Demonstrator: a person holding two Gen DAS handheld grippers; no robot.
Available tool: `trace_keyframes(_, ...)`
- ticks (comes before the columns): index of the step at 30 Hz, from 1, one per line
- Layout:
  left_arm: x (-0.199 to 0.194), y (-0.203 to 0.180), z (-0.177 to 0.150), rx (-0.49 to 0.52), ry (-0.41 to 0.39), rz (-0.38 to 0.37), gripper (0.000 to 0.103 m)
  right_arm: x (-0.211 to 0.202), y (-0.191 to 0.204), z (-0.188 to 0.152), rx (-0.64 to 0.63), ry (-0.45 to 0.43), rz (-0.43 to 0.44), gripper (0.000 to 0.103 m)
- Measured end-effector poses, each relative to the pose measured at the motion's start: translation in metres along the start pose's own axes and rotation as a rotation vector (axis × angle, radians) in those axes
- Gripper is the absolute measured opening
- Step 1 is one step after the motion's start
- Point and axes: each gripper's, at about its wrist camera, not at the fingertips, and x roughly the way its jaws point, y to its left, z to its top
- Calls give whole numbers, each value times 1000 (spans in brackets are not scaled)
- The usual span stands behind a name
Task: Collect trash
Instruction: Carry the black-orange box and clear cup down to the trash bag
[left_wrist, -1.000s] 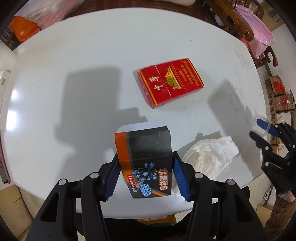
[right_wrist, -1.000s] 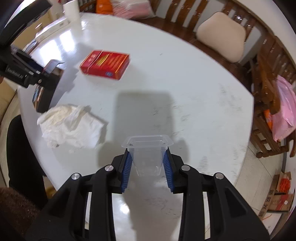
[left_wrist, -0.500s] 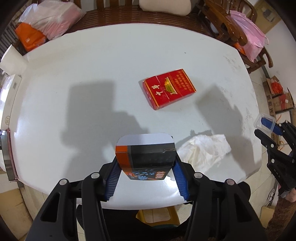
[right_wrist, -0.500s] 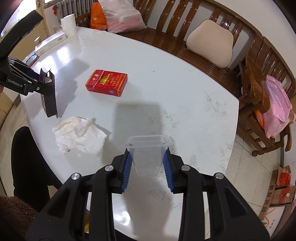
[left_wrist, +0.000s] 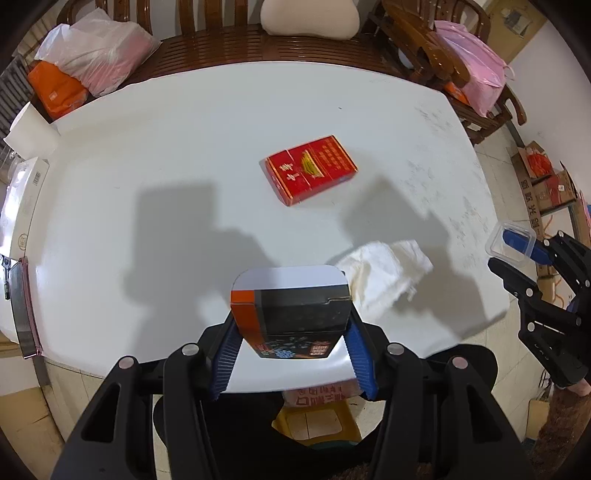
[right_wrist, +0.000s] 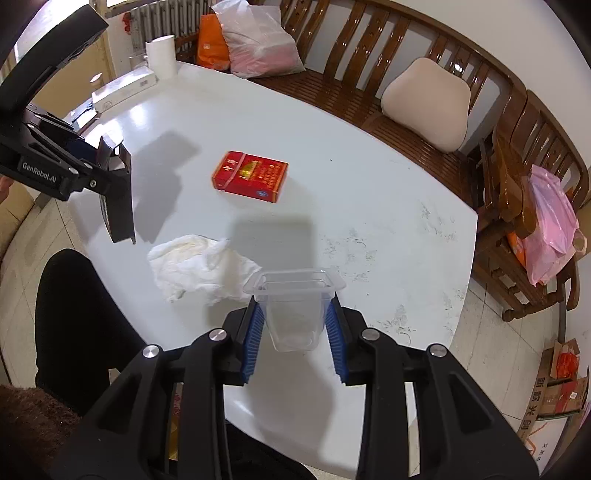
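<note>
Left wrist view: left tool (left_wrist: 291, 341) grips the box (left_wrist: 291, 317); right tool (right_wrist: 294, 326) grips the cup (right_wrist: 294, 308). Both lifted off the desk (left_wrist: 184, 147); a bin drop looks next, tissue (right_wrist: 199, 267) ahead waits.

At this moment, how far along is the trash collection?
Partway. The left tool holds the black and orange box; the right tool holds the clear plastic cup. The red pack and crumpled tissue lie on the white table, unpicked.

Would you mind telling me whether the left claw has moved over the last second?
Yes. The left claw, shut on the black box, has pulled back from the red pack toward the table's near edge.
</note>
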Motion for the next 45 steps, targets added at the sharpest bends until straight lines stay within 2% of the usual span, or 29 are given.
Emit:
trace_keyframes(11,-8,-17,-52,70,-3,-6,52,-29,55,-29,-52,-14,34,32)
trace_keyframes(24,4,-31,-118,132,-8,-38,52,-28,118,-82,-85,24,97,32)
trace_keyframes(35,61,-37,-170,148,-1,-57,52,6,140,-132,-39,98,149,32)
trace_keyframes(38,79,-37,-179,144,9,-81,52,16,149,-144,-33,115,155,32)
trace_keyframes(45,128,-43,-199,157,28,-71,52,56,165,-172,6,162,176,32)
